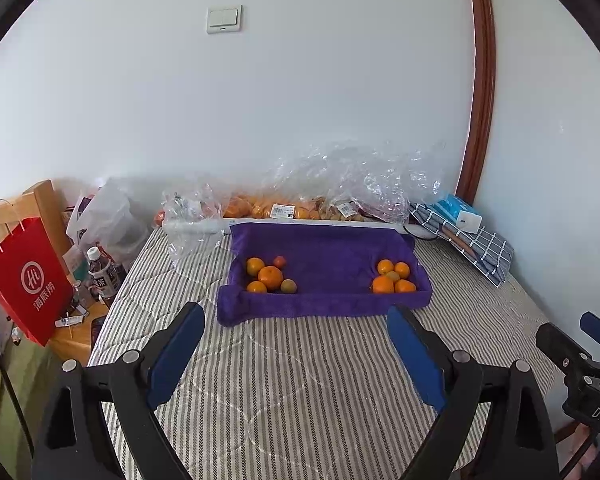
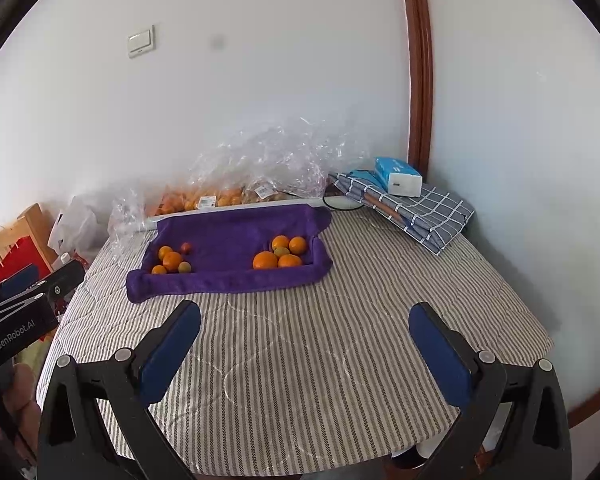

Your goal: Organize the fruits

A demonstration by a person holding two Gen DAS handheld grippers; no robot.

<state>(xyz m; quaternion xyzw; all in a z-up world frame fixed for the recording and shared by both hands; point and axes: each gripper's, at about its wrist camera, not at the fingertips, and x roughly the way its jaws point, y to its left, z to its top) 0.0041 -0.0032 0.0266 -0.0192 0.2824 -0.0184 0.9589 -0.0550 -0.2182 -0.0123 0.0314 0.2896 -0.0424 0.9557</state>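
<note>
Both tools held back over the striped quilt, short of the purple towel; my left gripper has its jaws spread wide, nothing between the blue pads; my right gripper likewise wide apart and empty; I judge this a standoff position, chosen to see the whole layout before committing to a reach.

Fruit sits in two clusters on the towel, which is bunched up at its near and side edges, so it acts as a shallow tray and keeps round things from rolling off; left cluster mixed: several oranges, one small reddish fruit at the back, one dull greenish-brown one at the front right; right cluster mostly oranges, packed touching, with one greenish piece tucked in the middle; the two groups well apart, bare towel between them.

Behind the towel, against the wall, crinkled clear plastic bags with more orange fruit inside, price labels showing; folded checked cloth with a tissue pack on top at the far right corner; red paper bag off the left edge.

Judgement: sorting is partway at most, since odd-coloured fruits sit within both clusters; those are the likely next picks.
</note>
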